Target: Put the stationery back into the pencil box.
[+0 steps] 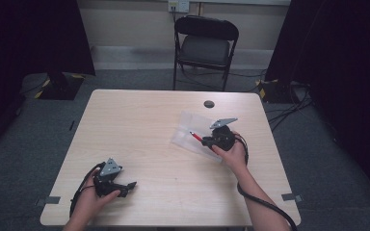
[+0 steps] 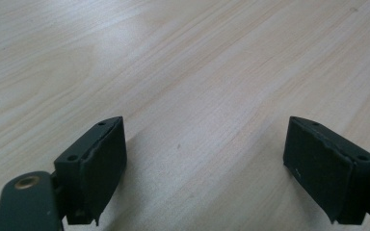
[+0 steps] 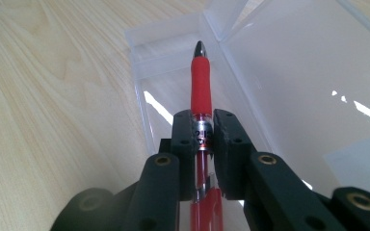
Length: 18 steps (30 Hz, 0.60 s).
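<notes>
Gripping a red pen (image 1: pixel 195 136), the right gripper (image 1: pixel 205 141) is hovering in the high view over a clear plastic case (image 1: pixel 189 131) that is lying on the tabletop (image 1: pixel 139 125) toward its right edge, about midway between the far and near edges. Its jaws are pointing toward the left edge, with the pen's tip sticking out over the case. The left gripper (image 1: pixel 130 185) is sitting near the tabletop's near left corner, well apart from the case.

Seen from the left gripper view, the left gripper (image 2: pixel 204 159) is standing with its jaws wide apart, with bare tabletop (image 2: pixel 183 72) between them.

Seen from the right gripper view, the right gripper (image 3: pixel 203 132) is clamping the pen (image 3: pixel 201 86) by its clear barrel just behind the red grip. The pen's dark tip is pointing away over the open case (image 3: pixel 289 86), whose hinged lid is lying flat beside it.
</notes>
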Motion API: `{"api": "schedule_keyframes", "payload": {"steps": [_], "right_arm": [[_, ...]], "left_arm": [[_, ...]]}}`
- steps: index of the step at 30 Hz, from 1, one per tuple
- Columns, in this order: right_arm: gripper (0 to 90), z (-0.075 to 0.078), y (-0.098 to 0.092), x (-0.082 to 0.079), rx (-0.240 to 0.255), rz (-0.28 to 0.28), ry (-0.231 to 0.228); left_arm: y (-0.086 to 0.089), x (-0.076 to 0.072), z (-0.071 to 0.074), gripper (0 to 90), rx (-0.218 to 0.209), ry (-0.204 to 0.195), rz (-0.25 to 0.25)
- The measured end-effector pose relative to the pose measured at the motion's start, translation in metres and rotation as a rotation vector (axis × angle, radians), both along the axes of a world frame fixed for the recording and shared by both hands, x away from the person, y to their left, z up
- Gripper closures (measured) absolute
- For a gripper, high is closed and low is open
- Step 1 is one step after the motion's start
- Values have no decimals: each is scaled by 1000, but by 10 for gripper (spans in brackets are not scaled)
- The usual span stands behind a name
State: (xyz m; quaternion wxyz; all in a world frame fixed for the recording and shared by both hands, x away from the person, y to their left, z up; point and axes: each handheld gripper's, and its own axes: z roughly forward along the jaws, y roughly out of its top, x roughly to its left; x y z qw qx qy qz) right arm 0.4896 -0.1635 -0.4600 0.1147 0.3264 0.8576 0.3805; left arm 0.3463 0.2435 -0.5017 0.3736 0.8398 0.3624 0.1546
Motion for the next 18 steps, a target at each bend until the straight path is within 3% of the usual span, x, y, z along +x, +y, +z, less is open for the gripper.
{"api": "schedule_keyframes", "payload": {"steps": [18], "right_arm": [[799,-8,1,1,-22,8,-7]], "left_arm": [[0,0,0,151,0,0,0]]}}
